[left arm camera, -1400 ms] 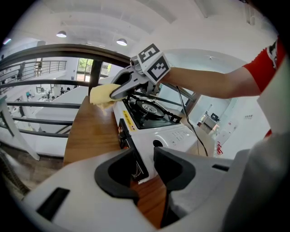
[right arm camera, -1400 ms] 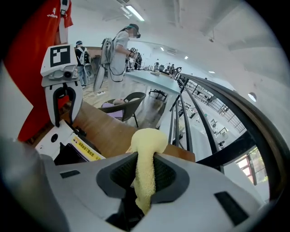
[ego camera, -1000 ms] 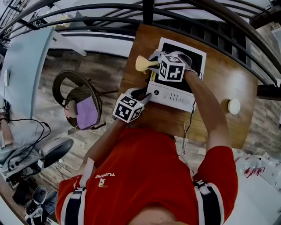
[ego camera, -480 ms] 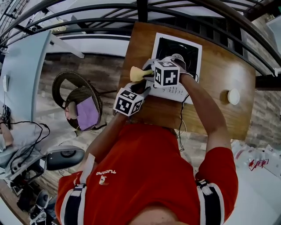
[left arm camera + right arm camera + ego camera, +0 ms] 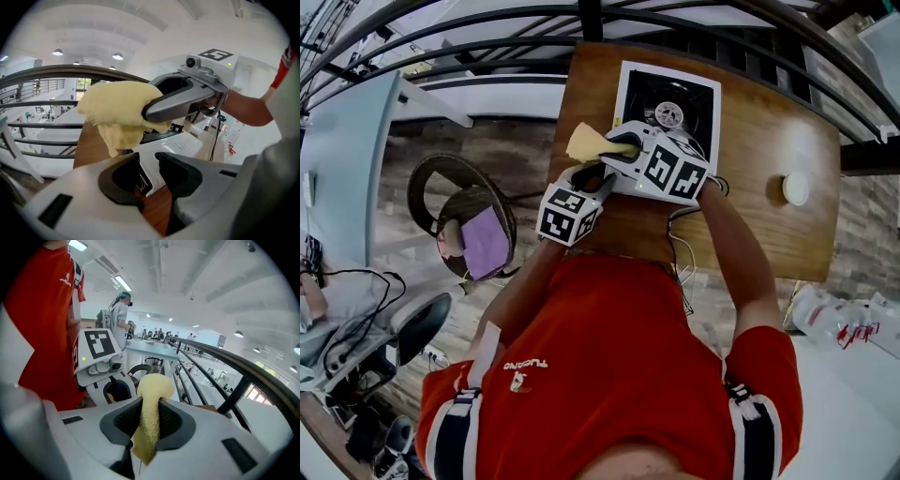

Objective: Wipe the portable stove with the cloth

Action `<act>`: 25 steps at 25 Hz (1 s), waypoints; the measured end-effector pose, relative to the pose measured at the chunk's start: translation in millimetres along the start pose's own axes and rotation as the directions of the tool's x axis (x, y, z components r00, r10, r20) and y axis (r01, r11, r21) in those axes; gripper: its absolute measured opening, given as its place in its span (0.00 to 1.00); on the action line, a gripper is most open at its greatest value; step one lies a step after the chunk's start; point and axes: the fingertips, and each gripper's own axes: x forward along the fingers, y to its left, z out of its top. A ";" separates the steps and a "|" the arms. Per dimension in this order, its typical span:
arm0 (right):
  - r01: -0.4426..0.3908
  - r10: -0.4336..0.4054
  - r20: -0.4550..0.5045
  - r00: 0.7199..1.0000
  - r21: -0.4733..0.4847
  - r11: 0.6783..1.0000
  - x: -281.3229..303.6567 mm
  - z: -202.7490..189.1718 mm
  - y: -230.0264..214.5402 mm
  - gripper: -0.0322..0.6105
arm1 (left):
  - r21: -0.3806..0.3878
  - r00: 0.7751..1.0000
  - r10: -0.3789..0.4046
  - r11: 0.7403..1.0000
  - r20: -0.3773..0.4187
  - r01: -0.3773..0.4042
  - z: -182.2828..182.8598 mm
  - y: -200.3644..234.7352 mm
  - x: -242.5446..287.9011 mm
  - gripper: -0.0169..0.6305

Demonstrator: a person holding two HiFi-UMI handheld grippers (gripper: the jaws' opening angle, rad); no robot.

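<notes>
Your right claw (image 5: 623, 152) is clamped tight on the yellow cloth (image 5: 589, 142), and the bunched end sits over the left edge of the portable stove (image 5: 694, 98) on the counter (image 5: 769, 225). Your left claw (image 5: 602, 184) looks pinched on the stove's near-left corner, steadying it. I'd call this mid-wipe. For the next move, press the cloth flat and drag it across the black top.

You have bright, even light from ceiling lamps (image 5: 117, 56) overhead, with a pale sheen on the wooden table (image 5: 797, 145). Every view bows hard toward dark rims. The cloth (image 5: 151, 418) shows crisp weave; the white portable stove (image 5: 187, 143) looks slightly washed out.
</notes>
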 end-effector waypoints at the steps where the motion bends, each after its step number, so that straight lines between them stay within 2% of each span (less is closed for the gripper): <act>1: 0.036 -0.037 0.031 0.999 0.025 0.999 -9.1 2.9 -2.0 0.19 | 0.010 1.000 0.000 1.000 0.021 0.000 6.1 -2.0 -2.0 0.23; 4: 0.145 -0.160 0.125 0.979 0.121 0.982 -38.9 13.0 -7.4 0.19 | 0.049 0.994 -0.006 0.999 0.109 0.001 29.8 -8.8 -12.3 0.23; 7: 0.260 -0.305 0.201 0.931 0.220 0.940 -68.9 22.5 -11.5 0.19 | 0.086 0.979 -0.016 0.996 0.204 -0.001 55.4 -14.7 -26.4 0.22; 11: 0.386 -0.490 0.273 0.828 0.357 0.851 -105.8 27.4 -14.4 0.19 | 0.104 0.946 -0.024 0.995 0.322 -0.010 87.5 -19.1 -41.5 0.20; 14: 0.423 -0.584 0.318 0.747 0.451 0.786 -125.4 29.4 -11.3 0.19 | 0.105 0.916 -0.027 0.994 0.401 -0.017 109.1 -19.6 -52.4 0.16; 23: 0.505 -0.769 0.340 0.542 0.599 0.621 -165.2 21.9 0.6 0.19 | 0.142 0.834 -0.048 0.989 0.550 -0.037 152.8 -32.2 -78.3 0.06; 25: 0.525 -0.796 0.334 0.505 0.612 0.591 -171.8 19.3 0.6 0.19 | 0.150 0.821 -0.062 0.988 0.568 -0.030 157.1 -36.6 -80.8 0.05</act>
